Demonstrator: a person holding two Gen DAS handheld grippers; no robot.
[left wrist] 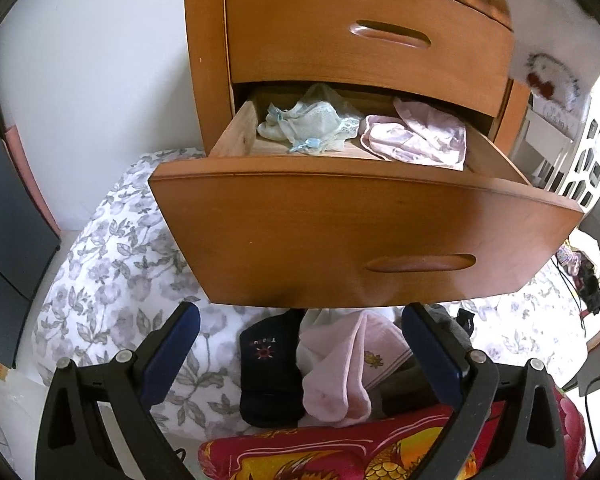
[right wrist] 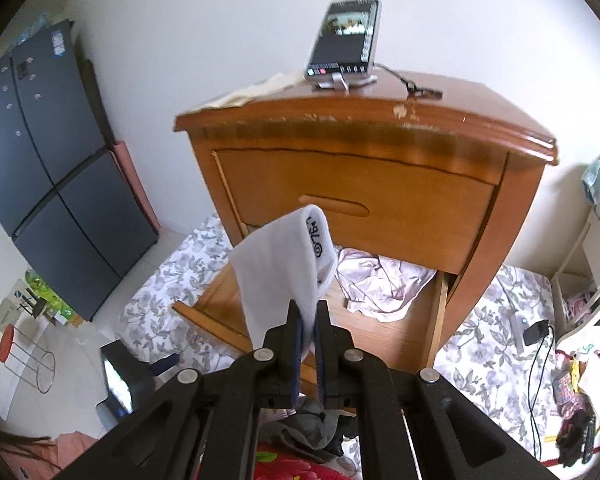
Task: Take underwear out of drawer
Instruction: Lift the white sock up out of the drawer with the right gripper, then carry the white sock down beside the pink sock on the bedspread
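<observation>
The wooden nightstand's lower drawer (left wrist: pixel 364 236) stands pulled out. Inside lie a pale blue lacy underwear piece (left wrist: pixel 312 128) on the left and a pink one (left wrist: pixel 416 136) (right wrist: pixel 380 284) on the right. My left gripper (left wrist: pixel 300 328) is open below the drawer front, with nothing between its blue pads (left wrist: pixel 172 348). It hovers over a pile with a black sock (left wrist: pixel 272 372) and a pink sock (left wrist: pixel 340 372). My right gripper (right wrist: pixel 308 316) is shut on a white garment with black print (right wrist: pixel 284 264), which hangs in the air in front of the drawer (right wrist: pixel 436 320).
A phone on a stand (right wrist: pixel 344 40) and a cable sit on the nightstand top (right wrist: pixel 380 120). A dark fridge (right wrist: pixel 40 160) stands at the left, white shelving (right wrist: pixel 588 280) at the right. Floral bedding (left wrist: pixel 112 264) covers the floor, with a red patterned cloth (left wrist: pixel 340 452) nearest me.
</observation>
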